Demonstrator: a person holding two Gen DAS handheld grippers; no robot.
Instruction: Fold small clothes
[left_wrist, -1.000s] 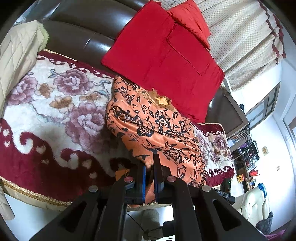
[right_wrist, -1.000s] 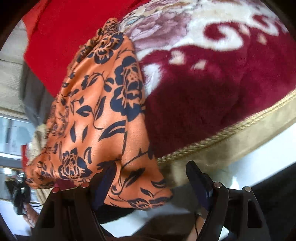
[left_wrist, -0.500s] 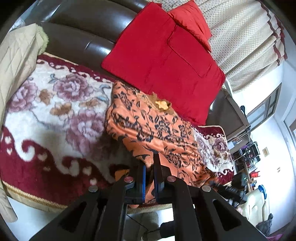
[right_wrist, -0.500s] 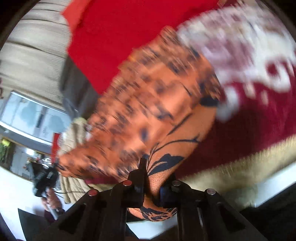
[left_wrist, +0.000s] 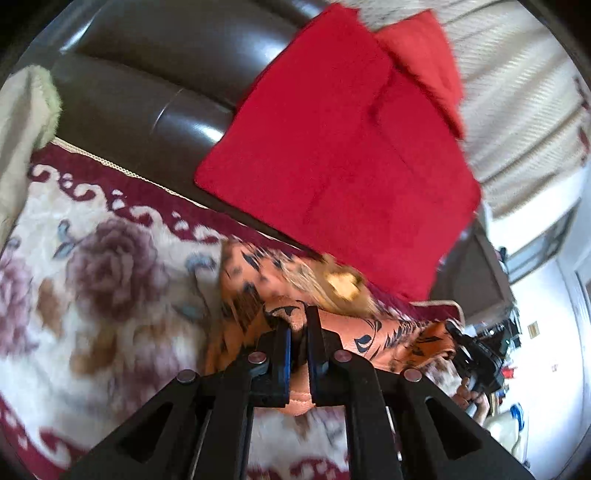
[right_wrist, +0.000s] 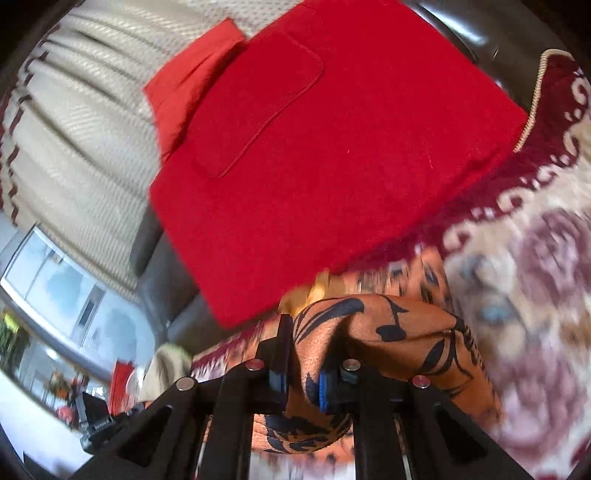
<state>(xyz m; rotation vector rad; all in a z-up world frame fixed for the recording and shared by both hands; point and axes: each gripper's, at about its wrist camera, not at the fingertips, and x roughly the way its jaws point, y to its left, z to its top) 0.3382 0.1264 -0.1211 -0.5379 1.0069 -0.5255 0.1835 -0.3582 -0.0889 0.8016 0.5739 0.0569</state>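
Left wrist view shows the orange floral garment (left_wrist: 373, 328) at lower centre on the flowered blanket (left_wrist: 92, 295), below the red cushion (left_wrist: 332, 166). It looks light, soft and limp, best taken by its hem corners. Left gripper (left_wrist: 297, 354) and right gripper (right_wrist: 304, 365) each pinch a fold of it, jaws nearly closed.

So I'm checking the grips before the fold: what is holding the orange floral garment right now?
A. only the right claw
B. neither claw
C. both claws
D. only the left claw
C: the left claw and the right claw are each shut on a bunch of the orange floral garment.
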